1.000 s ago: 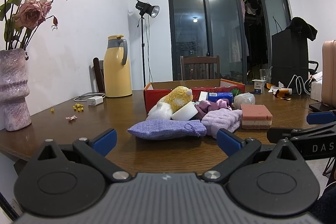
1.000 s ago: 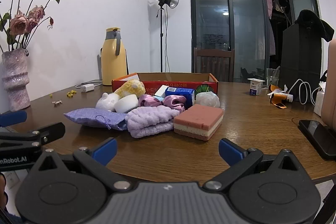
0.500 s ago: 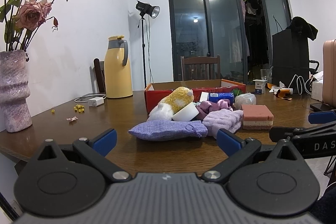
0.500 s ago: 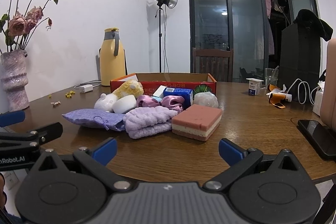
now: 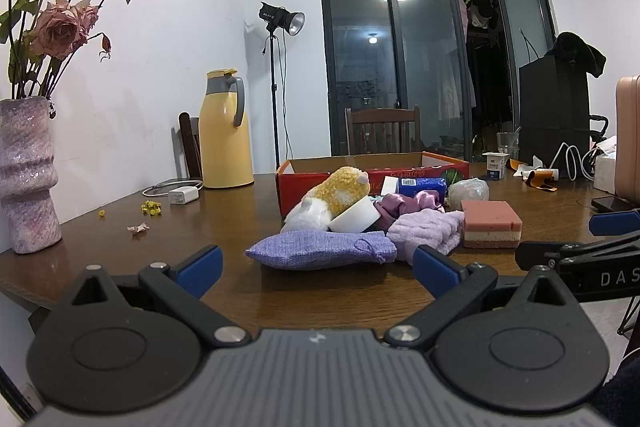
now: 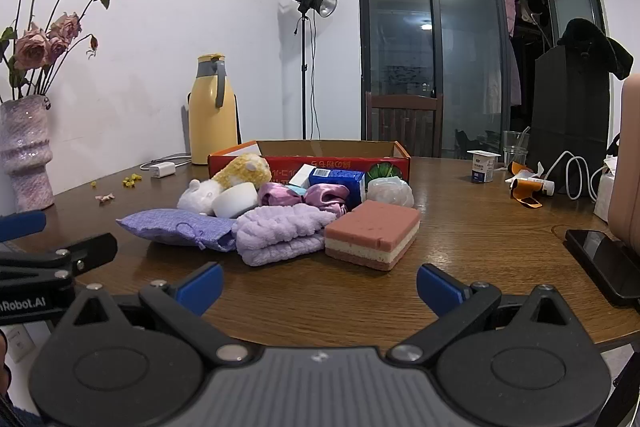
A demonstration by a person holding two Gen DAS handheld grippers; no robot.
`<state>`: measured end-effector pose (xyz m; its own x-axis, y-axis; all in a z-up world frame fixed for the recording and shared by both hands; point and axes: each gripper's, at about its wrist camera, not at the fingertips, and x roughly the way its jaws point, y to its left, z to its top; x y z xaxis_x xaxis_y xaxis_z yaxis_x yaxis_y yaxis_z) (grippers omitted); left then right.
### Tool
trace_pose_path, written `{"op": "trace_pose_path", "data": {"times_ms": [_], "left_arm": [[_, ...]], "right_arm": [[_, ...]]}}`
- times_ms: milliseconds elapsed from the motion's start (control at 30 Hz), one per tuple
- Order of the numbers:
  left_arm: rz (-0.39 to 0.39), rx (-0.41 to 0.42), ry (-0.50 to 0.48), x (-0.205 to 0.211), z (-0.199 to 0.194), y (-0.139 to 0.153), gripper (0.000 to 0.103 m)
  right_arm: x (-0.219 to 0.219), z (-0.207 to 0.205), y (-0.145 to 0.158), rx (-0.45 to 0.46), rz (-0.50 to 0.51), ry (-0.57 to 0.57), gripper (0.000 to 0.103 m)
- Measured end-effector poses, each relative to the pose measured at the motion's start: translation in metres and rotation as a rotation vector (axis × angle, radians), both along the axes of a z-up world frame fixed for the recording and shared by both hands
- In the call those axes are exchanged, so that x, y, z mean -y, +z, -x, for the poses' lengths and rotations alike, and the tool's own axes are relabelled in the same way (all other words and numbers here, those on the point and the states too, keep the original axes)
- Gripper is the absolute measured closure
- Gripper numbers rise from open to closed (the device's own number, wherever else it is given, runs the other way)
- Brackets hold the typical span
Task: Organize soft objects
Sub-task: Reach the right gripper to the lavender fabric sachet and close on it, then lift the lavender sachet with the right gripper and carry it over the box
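A pile of soft things lies on the wooden table in front of a red cardboard box [image 5: 320,183] [image 6: 396,157]. Nearest is a purple cloth pouch [image 5: 320,255] [image 6: 176,227], then a folded lilac towel [image 5: 428,231] [image 6: 280,235] and a pink layered sponge [image 5: 490,223] [image 6: 372,233]. Behind them are a yellow-white plush toy [image 5: 340,191] [image 6: 236,173], a white round pad [image 6: 234,201], a pink satin scrunchie [image 6: 304,197] and a blue pack [image 6: 338,179]. My left gripper [image 5: 318,265] is open and empty, short of the pouch. My right gripper [image 6: 320,287] is open and empty, short of the sponge.
A lilac vase with dried roses [image 5: 26,171] stands at the left edge. A yellow thermos [image 5: 224,131], a charger [image 5: 182,195] and petals lie behind. A phone [image 6: 604,263], cables, a yoghurt cup [image 6: 482,165] and a glass are at the right.
Both grippers have shifted slightly; the pile sits a little nearer and lower in view. Nothing was grasped and both stay open.
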<state>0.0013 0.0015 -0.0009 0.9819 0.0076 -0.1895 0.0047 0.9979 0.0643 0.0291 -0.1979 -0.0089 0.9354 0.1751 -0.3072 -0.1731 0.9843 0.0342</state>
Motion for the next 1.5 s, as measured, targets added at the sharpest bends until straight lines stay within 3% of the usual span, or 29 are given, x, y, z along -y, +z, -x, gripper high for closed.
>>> {"op": "trace_pose_path", "data": {"times_ms": [200,267,367,433,600,733,767,833,900,967,1067,1100,1133,1400,1500], "left_arm": [[0.046,0.036,0.02,-0.018,-0.033,0.018,0.0],[0.051,-0.005,0.03,-0.025,-0.06,0.025,0.0],[0.131,-0.08,-0.009,-0.041,-0.093,0.028,0.0],[0.185,-0.134,-0.012,-0.052,-0.113,0.026,0.001],[0.226,-0.189,-0.023,-0.072,-0.137,0.021,0.004],[0.354,-0.249,-0.066,-0.099,-0.149,0.015,0.005],[0.398,-0.278,-0.077,-0.106,-0.154,0.011,0.009],[0.454,-0.345,-0.101,-0.115,-0.163,0.005,0.037],[0.49,-0.394,-0.119,-0.121,-0.165,-0.001,0.048],[0.511,-0.393,-0.146,-0.124,-0.161,-0.005,0.056],[0.49,-0.399,-0.191,-0.119,-0.15,-0.004,0.084],[0.488,-0.41,-0.201,-0.117,-0.145,-0.005,0.088],[0.49,-0.419,-0.214,-0.115,-0.141,-0.006,0.089],[0.471,-0.448,-0.303,-0.093,-0.096,-0.002,0.091],[0.415,-0.448,-0.262,-0.099,-0.093,0.003,0.09]], "right_arm": [[0.002,-0.02,0.01,0.018,0.027,-0.005,0.0],[0.003,-0.036,0.013,0.018,0.033,-0.008,0.0],[0.005,-0.06,0.013,-0.016,-0.005,0.034,0.004],[0.002,-0.075,0.014,-0.038,-0.018,0.067,0.021],[-0.024,-0.103,0.019,-0.044,-0.012,0.195,0.052],[-0.061,-0.124,0.019,-0.059,0.049,0.337,0.053],[-0.07,-0.129,0.017,-0.061,0.07,0.353,0.053],[-0.088,-0.14,0.013,-0.083,0.086,0.383,0.053],[-0.098,-0.146,0.007,-0.121,0.088,0.407,0.054],[-0.106,-0.147,0.001,-0.143,0.091,0.431,0.058],[-0.106,-0.141,-0.004,-0.171,0.089,0.477,0.076],[-0.106,-0.138,-0.005,-0.181,0.09,0.485,0.089],[-0.104,-0.134,-0.006,-0.194,0.085,0.495,0.093],[-0.07,-0.081,0.002,-0.173,0.06,0.511,0.09],[-0.058,-0.079,0.015,-0.142,0.024,0.465,0.088]]}}
